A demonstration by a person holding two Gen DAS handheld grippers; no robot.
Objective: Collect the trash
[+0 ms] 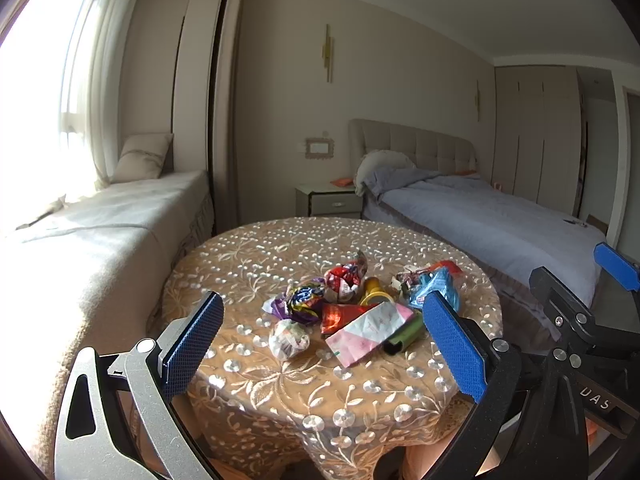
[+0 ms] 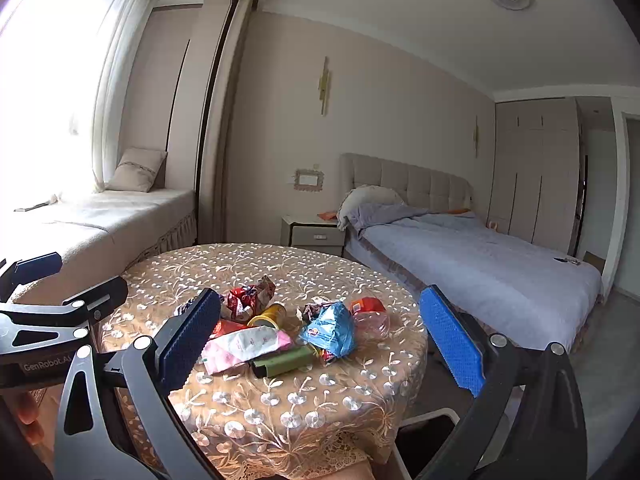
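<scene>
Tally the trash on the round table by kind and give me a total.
Crumpled wrappers and bags: 5 (purple-yellow wrapper, red-white wrapper, white wrapper ball, blue bag, small white-purple wrapper)
Flat packets: 2 (red foil packet, pink-and-white paper packet)
Small yellow plastic cup: 1
Green tube: 1
Clear plastic container with red top: 1
Total: 10

The left tongs carry textured blue pads on silver and black arms with round silver screws; the right tongs match them, one body lettered "GenRobot.AI".
</scene>
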